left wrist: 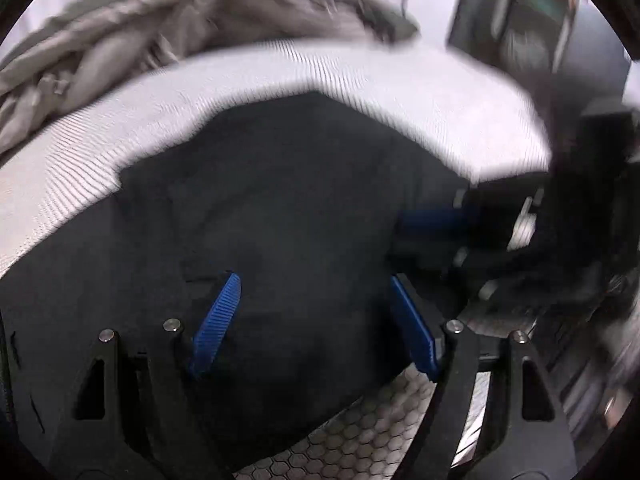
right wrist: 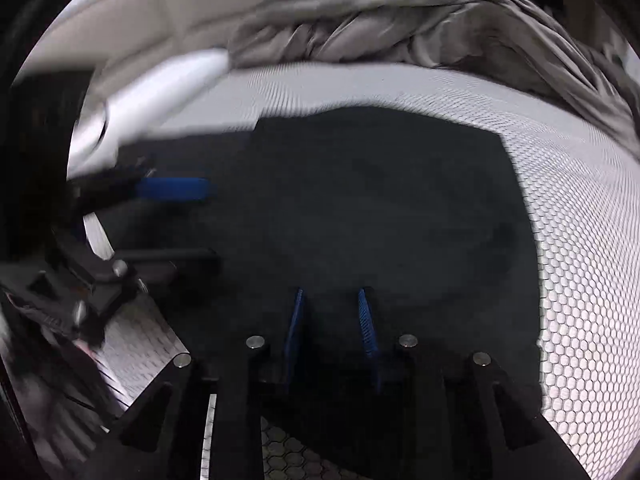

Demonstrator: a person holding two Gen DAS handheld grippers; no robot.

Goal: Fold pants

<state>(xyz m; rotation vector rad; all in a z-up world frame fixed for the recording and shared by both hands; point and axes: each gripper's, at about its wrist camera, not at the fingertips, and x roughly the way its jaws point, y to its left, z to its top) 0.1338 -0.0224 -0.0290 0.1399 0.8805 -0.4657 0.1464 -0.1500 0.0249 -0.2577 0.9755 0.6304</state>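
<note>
Pants: dark pants (left wrist: 280, 200) lie flat on a white honeycomb-patterned mattress cover (left wrist: 360, 76), folded into a compact block; their near edge is cut off behind both claws.
Left claw: left claw (left wrist: 316, 320) hovers over the pants with its blue pads (left wrist: 218, 320) spread wide, nothing between them; whether the tips touch the cloth is unclear.
Right claw: right claw (right wrist: 332, 320) has its blue pads (right wrist: 366, 320) narrowly parted above the dark cloth; no fold shows pinched between them, so it reads as released, though the dark fabric below makes this hard to judge.
Blur: both views are smeared at the edges; each claw appears in the other's view only as a streaked blue pad and black frame.
Background: a crumpled grey blanket (right wrist: 420, 20) sits at the far side of the mattress, partly cropped.
</note>
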